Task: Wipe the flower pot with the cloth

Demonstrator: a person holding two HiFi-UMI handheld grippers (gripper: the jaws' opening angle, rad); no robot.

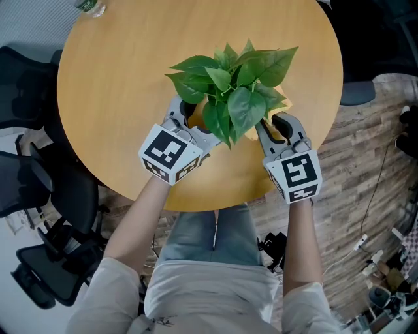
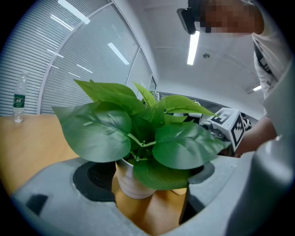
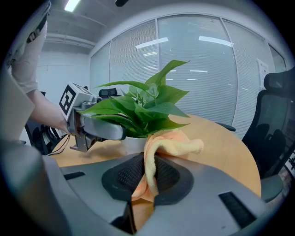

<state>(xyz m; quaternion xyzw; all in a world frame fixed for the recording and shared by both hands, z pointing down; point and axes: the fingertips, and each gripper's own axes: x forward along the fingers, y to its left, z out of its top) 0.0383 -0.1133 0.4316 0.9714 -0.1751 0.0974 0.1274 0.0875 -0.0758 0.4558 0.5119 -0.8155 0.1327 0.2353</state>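
A leafy green plant (image 1: 232,85) stands in a small white pot (image 2: 131,184) on the round wooden table (image 1: 117,85). My left gripper (image 1: 191,121) is at the pot's left side and is open. In the left gripper view the pot sits between its jaws, close to the left pad, with bare table showing before the right one. My right gripper (image 3: 147,177) is at the pot's right side, shut on an orange-yellow cloth (image 3: 156,152). The cloth's free end folds over against the pot (image 3: 131,144) under the leaves. In the head view the leaves hide the pot.
A clear water bottle (image 1: 91,6) stands at the table's far left edge. Black office chairs (image 1: 39,189) stand to the left of the table, and another chair (image 3: 272,129) is beyond it. Cables and clutter lie on the floor at the right (image 1: 385,274).
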